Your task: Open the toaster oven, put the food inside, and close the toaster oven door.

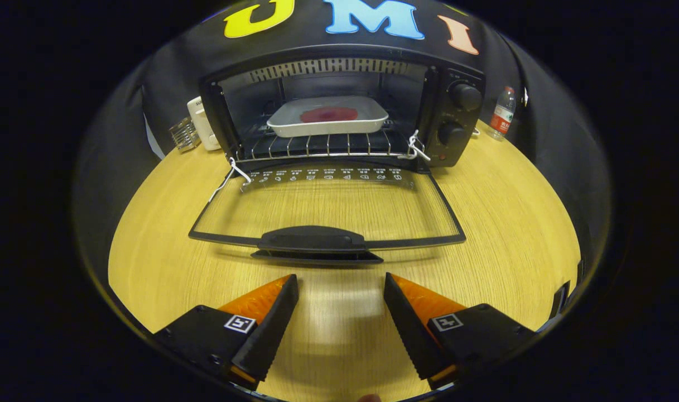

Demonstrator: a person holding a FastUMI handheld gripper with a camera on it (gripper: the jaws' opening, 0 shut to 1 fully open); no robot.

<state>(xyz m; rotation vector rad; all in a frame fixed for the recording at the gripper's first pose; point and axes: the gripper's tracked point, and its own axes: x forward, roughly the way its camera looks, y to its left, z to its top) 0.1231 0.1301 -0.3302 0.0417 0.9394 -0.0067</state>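
Facing black toaster oven (pixel 339 106) beyond spread, empty gripper (pixel 341 282); glass door (pixel 325 209) folded down flat, white tray (pixel 328 116) with red food (pixel 328 114) on rack.

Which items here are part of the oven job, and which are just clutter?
Job: toaster oven, its open door with handle, white tray holding food on the rack, open gripper empty.
Clutter: water bottle, white box, small glass item.
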